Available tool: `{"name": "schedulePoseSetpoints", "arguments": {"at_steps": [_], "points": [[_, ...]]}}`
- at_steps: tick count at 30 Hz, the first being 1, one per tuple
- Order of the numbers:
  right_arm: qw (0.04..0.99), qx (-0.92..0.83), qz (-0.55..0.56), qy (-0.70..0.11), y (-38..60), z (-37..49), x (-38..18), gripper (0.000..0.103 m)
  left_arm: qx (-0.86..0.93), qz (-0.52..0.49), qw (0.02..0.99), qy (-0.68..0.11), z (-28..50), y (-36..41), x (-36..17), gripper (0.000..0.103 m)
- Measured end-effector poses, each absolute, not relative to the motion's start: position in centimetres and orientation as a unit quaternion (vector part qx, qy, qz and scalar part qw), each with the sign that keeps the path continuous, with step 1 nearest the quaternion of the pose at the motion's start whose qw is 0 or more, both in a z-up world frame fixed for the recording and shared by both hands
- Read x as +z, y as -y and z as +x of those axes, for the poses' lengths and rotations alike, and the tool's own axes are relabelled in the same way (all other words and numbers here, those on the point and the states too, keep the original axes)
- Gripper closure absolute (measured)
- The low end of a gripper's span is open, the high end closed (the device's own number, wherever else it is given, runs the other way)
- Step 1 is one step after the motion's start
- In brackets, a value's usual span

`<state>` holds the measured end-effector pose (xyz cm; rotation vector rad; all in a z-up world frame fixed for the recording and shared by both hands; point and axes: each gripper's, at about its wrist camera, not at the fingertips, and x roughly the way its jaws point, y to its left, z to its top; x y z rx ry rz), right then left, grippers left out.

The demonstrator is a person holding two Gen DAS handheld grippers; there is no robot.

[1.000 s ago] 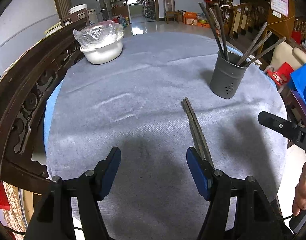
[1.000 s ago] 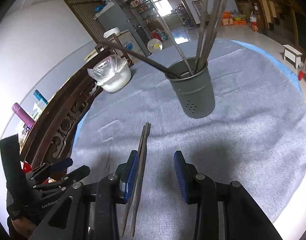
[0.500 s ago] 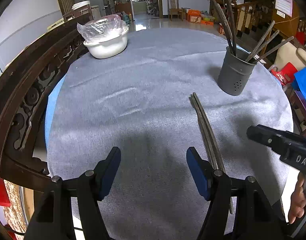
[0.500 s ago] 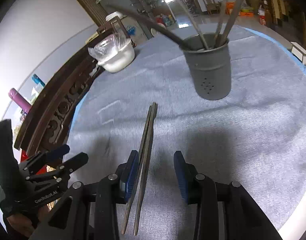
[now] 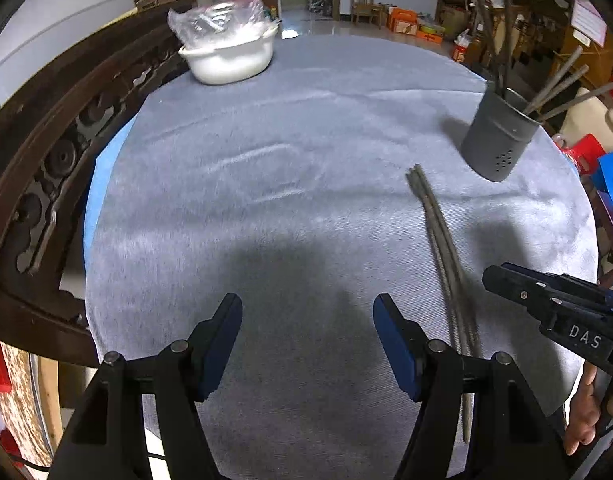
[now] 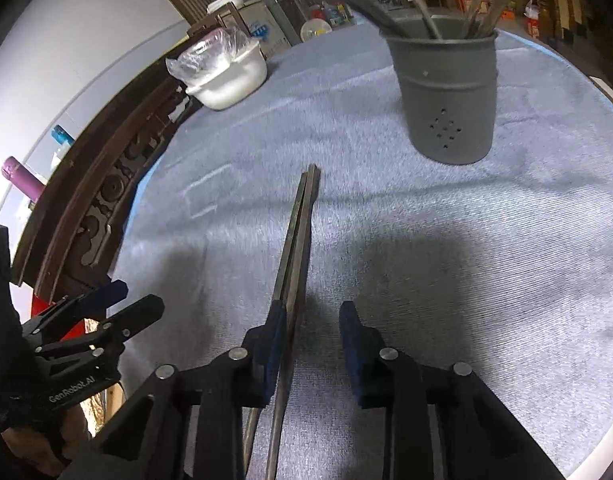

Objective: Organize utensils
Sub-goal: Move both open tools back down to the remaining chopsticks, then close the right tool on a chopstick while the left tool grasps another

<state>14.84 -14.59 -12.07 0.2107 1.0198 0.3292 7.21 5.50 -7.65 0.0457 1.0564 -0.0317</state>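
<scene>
A pair of dark chopsticks (image 6: 300, 224) lies on the grey tablecloth (image 6: 466, 280), pointing toward a grey holder (image 6: 450, 92) that has several chopsticks standing in it. My right gripper (image 6: 312, 328) is open and low over the cloth, with the pair between its fingers, close against the left pad. In the left wrist view the pair (image 5: 440, 240) lies right of my open, empty left gripper (image 5: 308, 324), and the holder (image 5: 498, 136) stands at the far right. The right gripper's body enters that view at the right edge.
A white bowl (image 5: 230, 56) covered with plastic film stands at the far left of the round table. A carved dark wooden chair back (image 5: 46, 160) curves along the table's left edge. The left gripper's body shows at the lower left of the right wrist view.
The right gripper has come lower and further forward along the chopsticks, toward the holder. The left gripper has drifted left, away from the pair. Both stay open.
</scene>
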Motion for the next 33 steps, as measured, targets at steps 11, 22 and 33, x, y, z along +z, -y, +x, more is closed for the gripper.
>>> {"name": "schedulePoseSetpoints", "arguments": {"at_steps": [11,22,33], "points": [[0.847,0.146,0.066,-0.507,12.6,15.2,-13.3,0.078,-0.012,-0.006,0.86,-0.511,7.2,-6.7,-7.8,0.034],[0.845,0.124,0.055,-0.518,13.0,15.1,-13.5,0.094,-0.012,-0.014,0.854,-0.519,7.2,-6.8,-7.9,0.034],[0.833,0.076,0.14,-0.53,17.8,14.0,-13.3,0.095,-0.031,-0.025,0.845,-0.533,7.7,-5.6,-7.7,0.034]]}}
